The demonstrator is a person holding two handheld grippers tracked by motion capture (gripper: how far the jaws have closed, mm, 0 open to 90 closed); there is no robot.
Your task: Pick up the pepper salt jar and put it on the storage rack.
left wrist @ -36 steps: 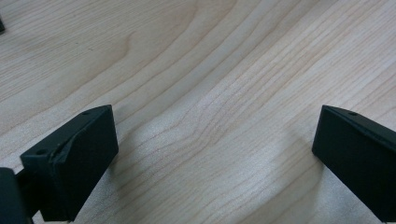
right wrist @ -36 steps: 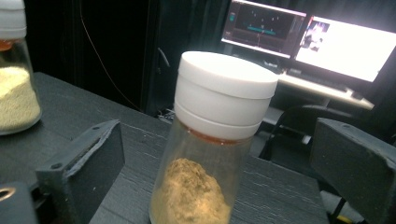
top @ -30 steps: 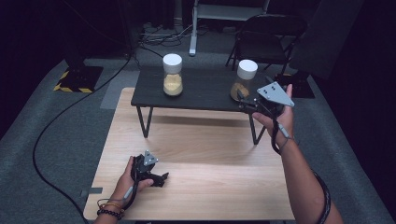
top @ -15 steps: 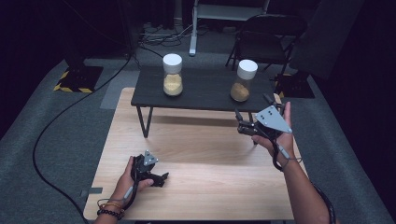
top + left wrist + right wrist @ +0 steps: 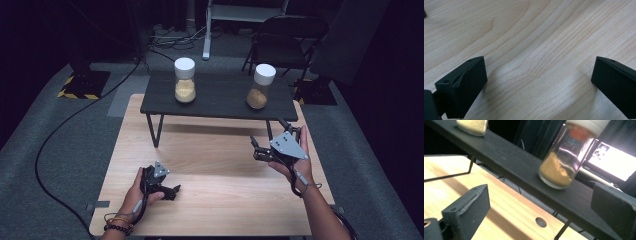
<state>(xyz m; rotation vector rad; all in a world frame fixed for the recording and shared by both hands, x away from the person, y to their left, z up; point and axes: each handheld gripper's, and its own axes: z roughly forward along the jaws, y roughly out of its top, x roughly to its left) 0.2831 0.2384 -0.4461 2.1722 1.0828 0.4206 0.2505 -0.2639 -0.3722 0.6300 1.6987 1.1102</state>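
We noted the right gripper [image 5: 264, 150] empty, jaws apart, near the white-lidded glass jar of tan powder [image 5: 261, 86] standing on the black raised shelf [image 5: 220, 102] at far right, and judged a level, centred approach best, left gripper [image 5: 170, 191] resting open on the pale wooden tabletop [image 5: 215, 200].

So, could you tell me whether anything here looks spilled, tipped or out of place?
Nothing stands out. Both jars, the left jar and the right jar, stand upright and capped on the dark shelf, with no powder spilled around them. The left gripper rests on the wooden table; the right gripper is empty, jaws apart.
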